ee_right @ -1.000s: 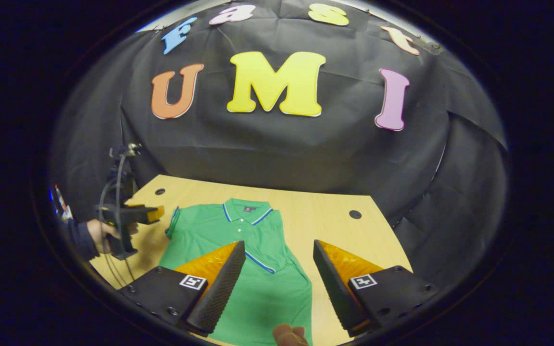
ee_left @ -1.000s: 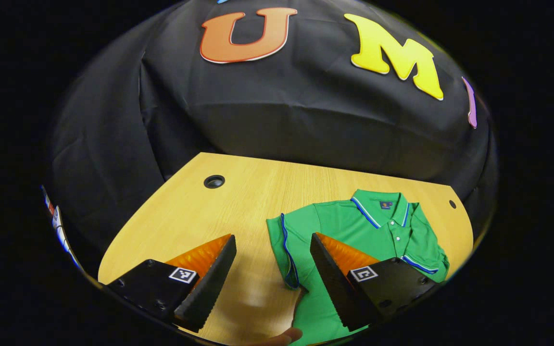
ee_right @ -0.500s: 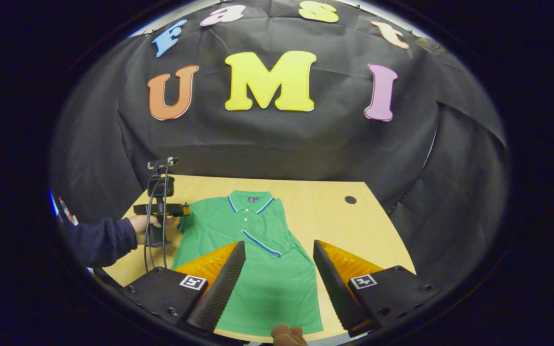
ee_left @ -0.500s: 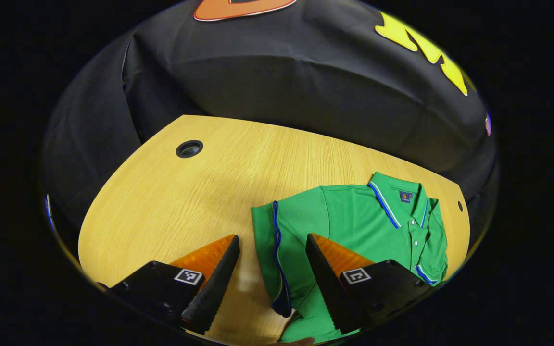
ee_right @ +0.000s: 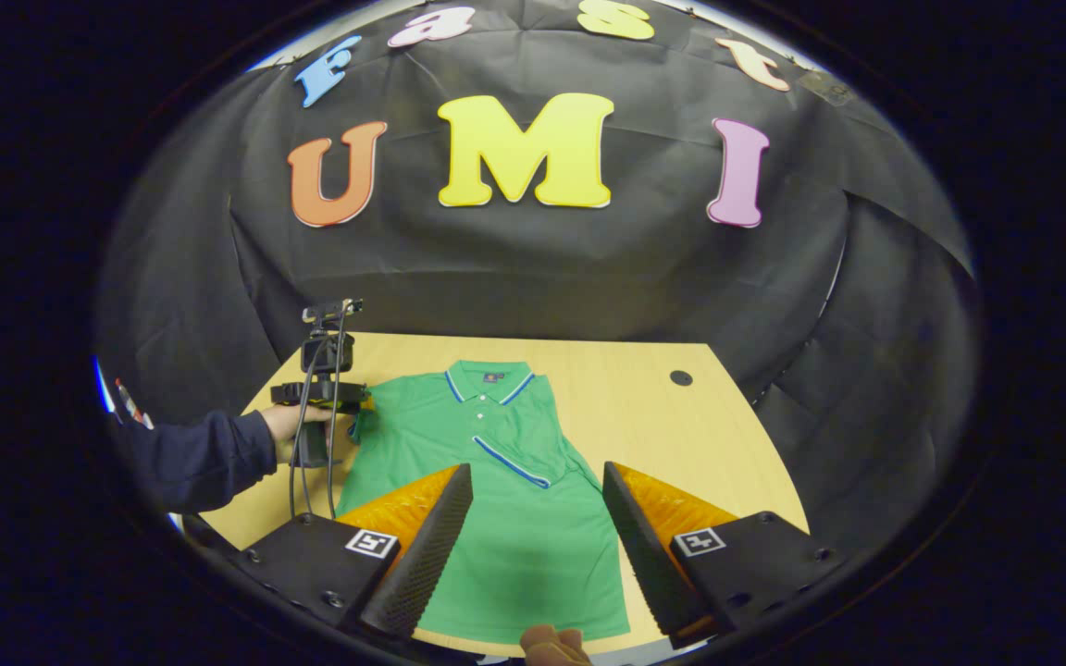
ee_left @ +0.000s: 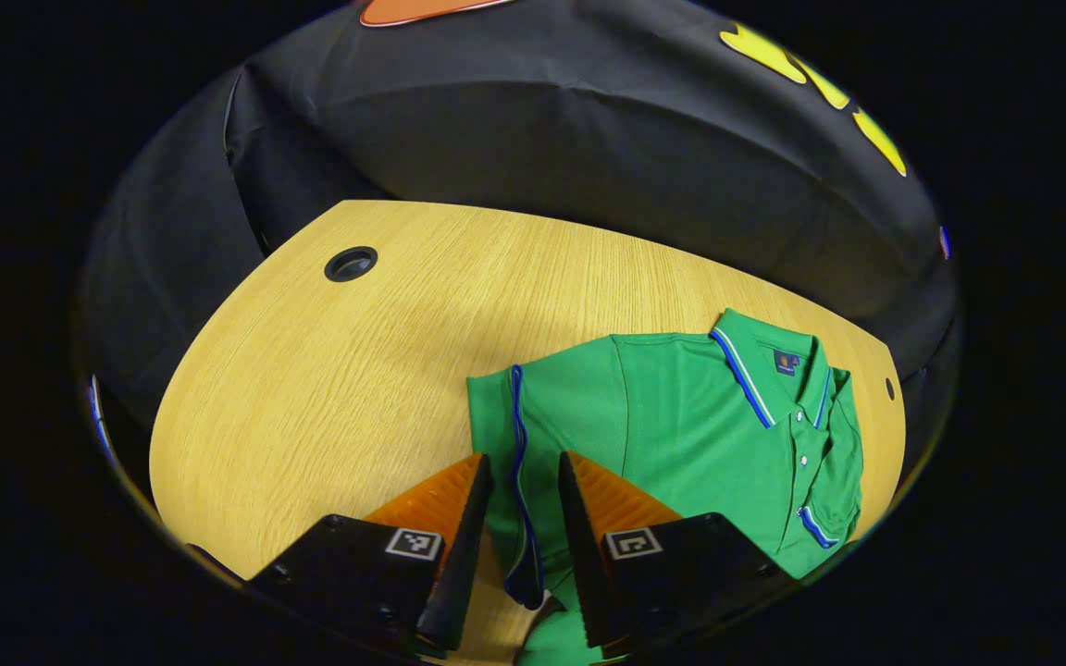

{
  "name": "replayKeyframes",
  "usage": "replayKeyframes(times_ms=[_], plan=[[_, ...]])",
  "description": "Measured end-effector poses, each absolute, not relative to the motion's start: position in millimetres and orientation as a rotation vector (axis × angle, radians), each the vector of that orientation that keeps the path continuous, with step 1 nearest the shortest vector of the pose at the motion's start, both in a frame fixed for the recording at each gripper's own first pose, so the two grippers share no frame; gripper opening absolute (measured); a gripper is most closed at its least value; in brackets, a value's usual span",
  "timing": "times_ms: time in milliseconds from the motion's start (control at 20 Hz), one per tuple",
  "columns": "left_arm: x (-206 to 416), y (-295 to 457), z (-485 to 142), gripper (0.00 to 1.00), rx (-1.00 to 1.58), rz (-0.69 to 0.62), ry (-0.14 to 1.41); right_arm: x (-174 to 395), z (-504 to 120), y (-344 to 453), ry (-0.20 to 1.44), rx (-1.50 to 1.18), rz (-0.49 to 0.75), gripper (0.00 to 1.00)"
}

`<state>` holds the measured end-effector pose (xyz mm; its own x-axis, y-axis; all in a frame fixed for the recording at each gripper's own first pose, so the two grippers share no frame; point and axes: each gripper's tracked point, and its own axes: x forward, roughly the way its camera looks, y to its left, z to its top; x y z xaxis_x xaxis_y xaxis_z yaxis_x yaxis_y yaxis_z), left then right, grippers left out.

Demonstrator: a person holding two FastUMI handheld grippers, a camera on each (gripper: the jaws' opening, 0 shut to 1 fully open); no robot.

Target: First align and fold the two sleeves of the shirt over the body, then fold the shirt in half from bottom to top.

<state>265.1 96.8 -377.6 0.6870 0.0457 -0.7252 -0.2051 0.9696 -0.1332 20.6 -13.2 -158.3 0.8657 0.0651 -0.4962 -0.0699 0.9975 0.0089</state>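
A green polo shirt [ee_left: 681, 416] with blue-trimmed collar lies flat, collar away from me, on the wooden table [ee_left: 329, 370]. My left gripper [ee_left: 524, 460] is low over the shirt's left sleeve [ee_left: 496, 407]; its jaws stand narrowly apart with the blue-edged cuff [ee_left: 516, 444] between them. In the right gripper view the shirt [ee_right: 496, 536] has its other sleeve [ee_right: 533, 449] folded over the chest. My right gripper [ee_right: 538, 476] hangs open above the shirt's lower body, holding nothing. The left gripper [ee_right: 348, 398] shows there at the sleeve.
A hand [ee_right: 288, 425] in a dark sleeve [ee_right: 209, 458] holds the left gripper, with cables hanging from it. Round cable holes [ee_left: 351, 265] [ee_right: 680, 377] sit near the table's far corners. Bare wood stretches left of the shirt. Black cloth backs the table.
My left gripper dropped toward the left sleeve and its jaws narrowed around the cuff. The right gripper drew back a little, so the shirt's bottom hem now shows.
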Motion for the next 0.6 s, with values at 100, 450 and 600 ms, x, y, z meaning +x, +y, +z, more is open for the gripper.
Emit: replayKeyframes(times_ms=[100, 450, 600], plan=[[264.8, 102.4, -381.3, 0.35, -0.19, 0.156, 0.814, 19.7, -158.4, -17.0, 0.515, -0.005, 0.062, 0.92], [264.7, 107.1, -381.7, 0.13, -0.139, 0.147, 0.832, 16.7, -163.8, -30.8, 0.511, 0.018, 0.04, 0.91], [265.6, 105.4, -379.8, 0.05, -0.135, 0.131, 0.831, 16.0, -161.3, -35.9, 0.503, 0.027, 0.036, 0.92]])
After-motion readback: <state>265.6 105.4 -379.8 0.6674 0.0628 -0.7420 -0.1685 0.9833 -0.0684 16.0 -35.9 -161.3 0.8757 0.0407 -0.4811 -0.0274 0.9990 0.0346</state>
